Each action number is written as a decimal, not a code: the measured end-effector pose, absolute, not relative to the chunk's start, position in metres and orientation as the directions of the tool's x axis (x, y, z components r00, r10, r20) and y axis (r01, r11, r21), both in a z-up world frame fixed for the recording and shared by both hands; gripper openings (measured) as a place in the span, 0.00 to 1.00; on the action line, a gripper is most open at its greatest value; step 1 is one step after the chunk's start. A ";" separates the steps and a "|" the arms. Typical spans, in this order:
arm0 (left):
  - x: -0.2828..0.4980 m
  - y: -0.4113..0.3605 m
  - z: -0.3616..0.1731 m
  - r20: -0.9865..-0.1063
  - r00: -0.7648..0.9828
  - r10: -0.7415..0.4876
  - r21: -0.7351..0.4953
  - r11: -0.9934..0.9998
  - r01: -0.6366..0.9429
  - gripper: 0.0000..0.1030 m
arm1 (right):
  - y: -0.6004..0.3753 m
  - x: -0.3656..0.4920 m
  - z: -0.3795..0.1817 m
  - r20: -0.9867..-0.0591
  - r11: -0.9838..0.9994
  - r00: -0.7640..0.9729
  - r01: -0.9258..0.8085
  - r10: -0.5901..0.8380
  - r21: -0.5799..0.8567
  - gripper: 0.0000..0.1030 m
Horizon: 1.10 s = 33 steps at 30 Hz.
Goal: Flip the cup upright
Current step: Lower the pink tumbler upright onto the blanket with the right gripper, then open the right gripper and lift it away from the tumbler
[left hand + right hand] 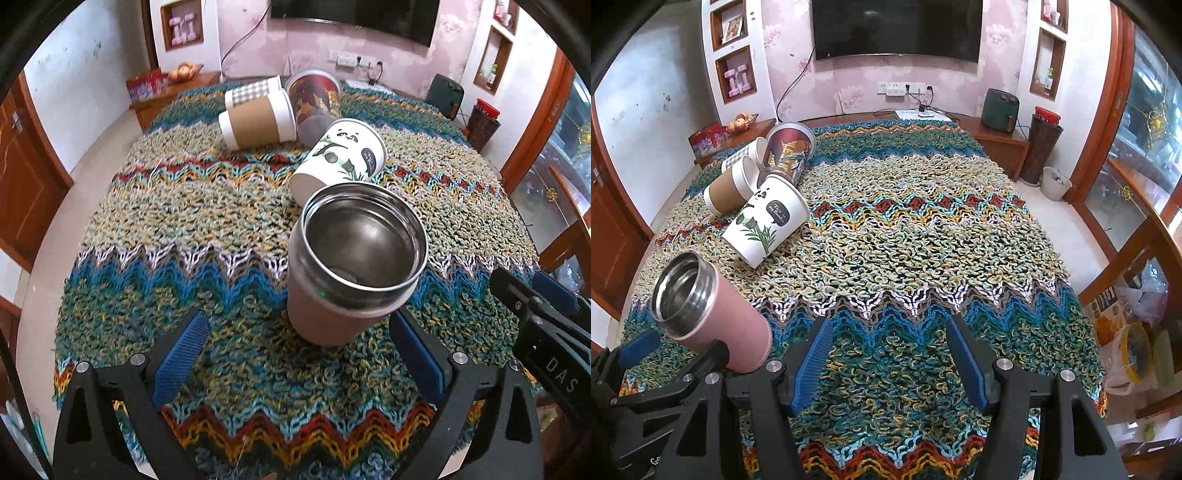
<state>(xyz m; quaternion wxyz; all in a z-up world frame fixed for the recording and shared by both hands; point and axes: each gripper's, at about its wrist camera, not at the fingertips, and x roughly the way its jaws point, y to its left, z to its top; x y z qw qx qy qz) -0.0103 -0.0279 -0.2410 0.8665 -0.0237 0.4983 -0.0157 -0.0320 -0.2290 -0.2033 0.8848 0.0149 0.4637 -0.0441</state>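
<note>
A pink cup with a steel inside (347,266) stands upright on the knitted cloth, its open mouth up. My left gripper (299,347) is open, its blue pads on either side of the cup's base and apart from it. The cup also shows in the right wrist view (713,314) at the left, with the left gripper (679,343) around its base. My right gripper (888,354) is open and empty above the cloth to the right of the cup; it shows at the right edge of the left wrist view (535,314).
A panda paper cup (340,158) lies on its side just behind the pink cup. A brown-sleeved paper cup (258,123), a checked paper cup (253,92) and a dark printed tumbler (314,103) lie farther back. The knitted cloth (923,251) covers the table.
</note>
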 end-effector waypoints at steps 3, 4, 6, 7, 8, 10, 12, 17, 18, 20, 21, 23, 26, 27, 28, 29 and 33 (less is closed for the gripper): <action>-0.012 -0.029 -0.234 -0.878 0.478 -0.042 -0.047 0.999 0.002 0.96 | -0.228 -0.031 -0.195 -0.829 0.995 0.556 0.094 -0.065 -0.015 0.63; -0.013 -0.031 -0.230 -0.882 0.470 -0.031 -0.033 0.999 0.004 0.96 | -0.227 -0.030 -0.193 -0.831 0.995 0.552 0.095 -0.070 -0.020 0.63; -0.015 -0.033 -0.223 -0.888 0.458 -0.031 -0.029 1.000 0.011 0.96 | -0.226 -0.029 -0.189 -0.837 0.995 0.543 0.095 -0.072 -0.024 0.63; -0.015 -0.034 -0.220 -0.892 0.451 -0.029 -0.026 1.000 0.012 0.96 | -0.226 -0.029 -0.186 -0.840 0.995 0.538 0.095 -0.068 -0.020 0.63; -0.015 -0.035 -0.215 -0.895 0.445 -0.029 -0.025 1.000 0.014 0.96 | -0.227 -0.028 -0.183 -0.844 0.995 0.532 0.096 -0.063 -0.014 0.63; -0.015 -0.037 -0.204 -0.899 0.438 -0.025 -0.020 1.000 0.016 0.96 | -0.227 -0.028 -0.177 -0.849 0.995 0.526 0.097 -0.059 -0.009 0.63; -0.015 -0.039 -0.192 -0.903 0.429 -0.016 -0.007 1.000 0.021 0.96 | -0.227 -0.028 -0.168 -0.850 0.996 0.524 0.094 -0.056 -0.007 0.63; -0.012 -0.041 -0.167 -0.913 0.408 -0.022 -0.012 1.000 0.026 0.96 | -0.228 -0.024 -0.139 -0.855 0.997 0.517 0.079 -0.043 -0.003 0.63; -0.012 -0.042 -0.160 -0.915 0.403 -0.023 -0.013 1.000 0.028 0.96 | -0.228 -0.024 -0.133 -0.855 0.997 0.517 0.075 -0.039 0.000 0.63; -0.010 -0.043 -0.147 -0.917 0.399 -0.023 -0.012 0.999 0.029 0.96 | -0.228 -0.024 -0.121 -0.853 0.998 0.520 0.066 -0.032 0.002 0.63; -0.009 -0.043 -0.142 -0.916 0.400 -0.021 -0.010 1.000 0.028 0.96 | -0.228 -0.024 -0.113 -0.851 0.998 0.525 0.061 -0.030 0.003 0.63; -0.006 -0.042 -0.131 -0.918 0.397 -0.014 -0.005 1.000 0.023 0.96 | -0.228 -0.024 -0.099 -0.846 0.998 0.533 0.055 -0.022 0.009 0.63; -0.002 -0.042 -0.114 -0.918 0.398 -0.008 -0.002 1.000 0.015 0.96 | -0.226 -0.023 -0.079 -0.836 0.999 0.549 0.037 -0.009 0.013 0.65; -0.001 -0.042 -0.109 -0.915 0.403 0.000 0.005 1.000 0.011 0.96 | -0.225 -0.022 -0.072 -0.831 0.999 0.557 0.030 -0.009 0.010 0.65; 0.000 -0.042 -0.105 -0.913 0.407 0.004 0.008 1.000 0.009 0.96 | -0.224 -0.021 -0.066 -0.824 1.000 0.566 0.021 -0.005 0.008 0.66; 0.001 -0.043 -0.101 -0.911 0.413 0.010 0.014 1.000 0.008 0.96 | -0.223 -0.021 -0.061 -0.819 1.000 0.574 0.012 0.000 0.008 0.67; 0.007 -0.042 -0.082 -0.896 0.443 0.029 0.031 1.000 -0.002 0.96 | -0.221 -0.017 -0.040 -0.792 1.000 0.610 -0.013 0.012 0.005 0.67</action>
